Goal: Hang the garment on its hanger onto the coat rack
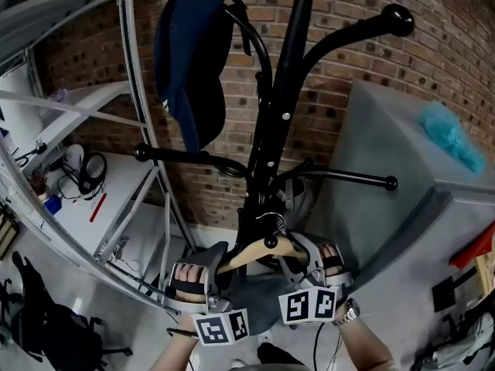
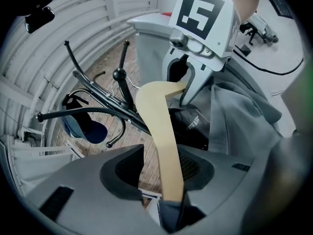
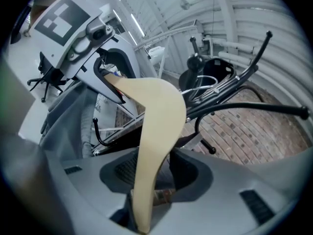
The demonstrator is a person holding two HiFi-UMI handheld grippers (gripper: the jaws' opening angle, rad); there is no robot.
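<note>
I hold a pale wooden hanger [image 1: 259, 252] level, low in front of the black coat rack [image 1: 286, 91]. Its metal hook [image 1: 268, 221] sits close against the rack's pole. My left gripper [image 1: 219, 265] is shut on the hanger's left arm, and my right gripper [image 1: 305, 257] is shut on its right arm. A grey garment [image 1: 255, 296] drapes down from the hanger between them. In the left gripper view the hanger [image 2: 164, 131] runs from my jaws to the right gripper [image 2: 188, 82], with the garment [image 2: 239, 116] beside it. The right gripper view shows the hanger [image 3: 156, 126] reaching the left gripper [image 3: 105, 75].
A navy cap [image 1: 189, 60] hangs on the rack's upper left arm. Other rack arms end in knobs [image 1: 398, 18]. A grey cabinet [image 1: 387, 153] carrying a teal object [image 1: 452, 137] stands on the right. A metal frame [image 1: 135, 76] and a white shelf [image 1: 77, 207] are on the left, a brick wall behind.
</note>
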